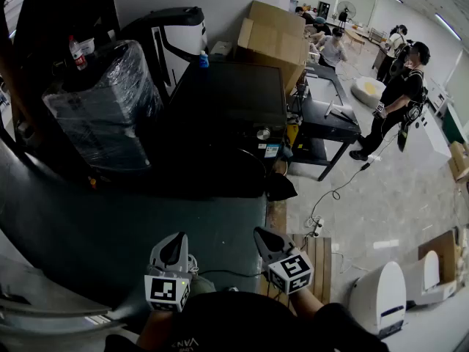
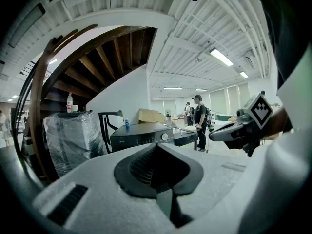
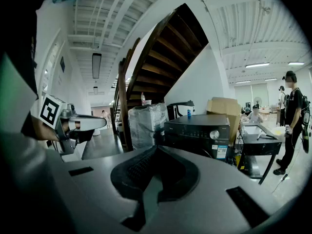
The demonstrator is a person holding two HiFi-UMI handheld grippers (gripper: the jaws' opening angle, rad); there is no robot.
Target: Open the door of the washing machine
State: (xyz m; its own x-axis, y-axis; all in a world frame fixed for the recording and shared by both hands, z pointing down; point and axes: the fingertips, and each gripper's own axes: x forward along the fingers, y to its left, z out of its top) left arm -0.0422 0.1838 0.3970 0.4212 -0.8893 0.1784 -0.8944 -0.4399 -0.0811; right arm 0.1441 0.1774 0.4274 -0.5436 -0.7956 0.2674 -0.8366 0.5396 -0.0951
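The washing machine (image 1: 227,101) is a black front loader standing ahead of me, with a silver knob on its control panel. Its round door (image 1: 238,173) faces me, dark and hard to make out, and looks closed. My left gripper (image 1: 173,248) and right gripper (image 1: 268,239) hover side by side low in the head view, well short of the machine, both shut and empty. In the left gripper view the machine (image 2: 141,134) is far beyond the closed jaws (image 2: 157,146), and the right gripper (image 2: 233,130) shows beside them. The right gripper view shows the machine (image 3: 197,129) beyond its own shut jaws (image 3: 156,148).
A plastic-wrapped appliance (image 1: 106,108) stands left of the machine under a wooden stair (image 3: 156,57). Cardboard boxes (image 1: 275,39) are behind, a black table (image 1: 326,119) to the right. A person (image 1: 399,97) stands further right. A cable (image 1: 333,193) and a pallet (image 1: 314,259) lie on the floor.
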